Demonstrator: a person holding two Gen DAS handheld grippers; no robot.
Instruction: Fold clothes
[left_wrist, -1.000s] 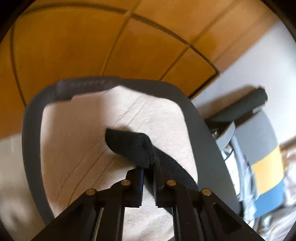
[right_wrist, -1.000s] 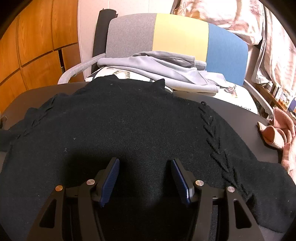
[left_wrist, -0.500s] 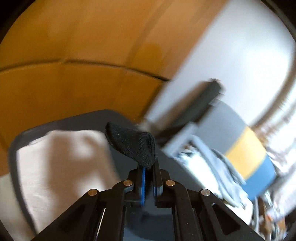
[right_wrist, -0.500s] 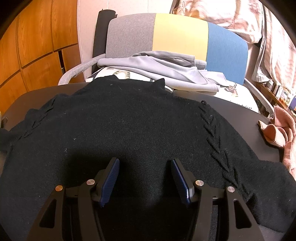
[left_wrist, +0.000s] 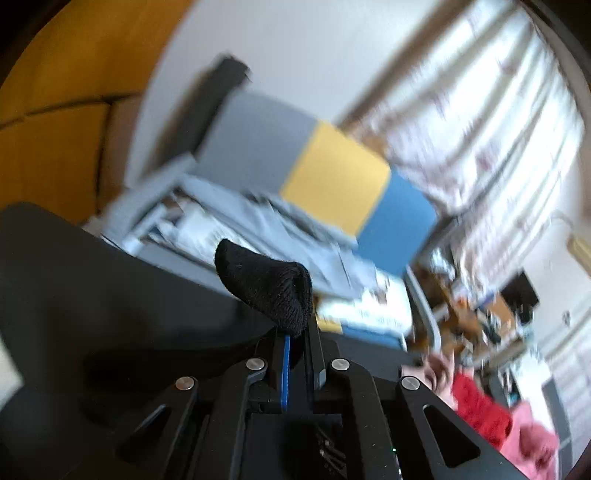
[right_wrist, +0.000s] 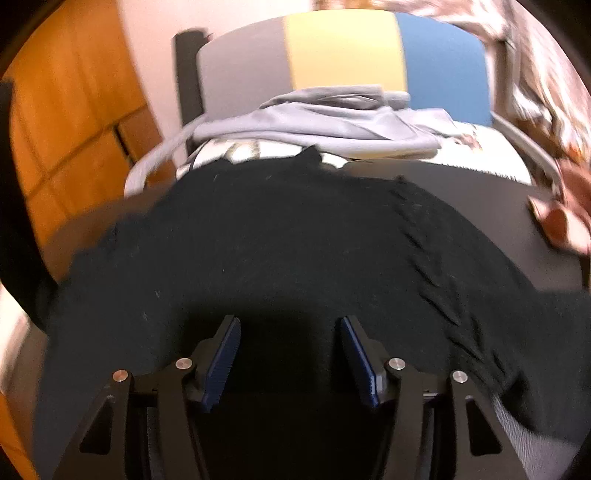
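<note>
While the left gripper (left_wrist: 297, 339) is clamped shut on a fold of black knit fabric, that fold (left_wrist: 266, 286) stands up above the two closed fingers as one rounded tuft. Whether this fabric is a sleeve or a hem of the black sweater cannot be told from the left wrist view, which is blurred.

One black sweater (right_wrist: 295, 251) lies spread flat on one dark table (right_wrist: 491, 206), covering most of its surface. Two cable-knit lines run down the garment: one on the right side (right_wrist: 432, 266) and one faintly visible on the left.

The right gripper (right_wrist: 290, 352) is wide open and holds nothing; its two blue-padded fingers (right_wrist: 221, 358) sit just above the near part of the sweater, with cloth visible between them.

Behind the table stands one chair (right_wrist: 343, 51) with a three-colour backrest: grey, yellow, blue. One grey garment (right_wrist: 325, 125) lies piled on its seat. One pink cloth (right_wrist: 561, 218) rests at the right table edge. In the left wrist view, one red item (left_wrist: 480, 410) appears beside pink fabric, low on the right
</note>
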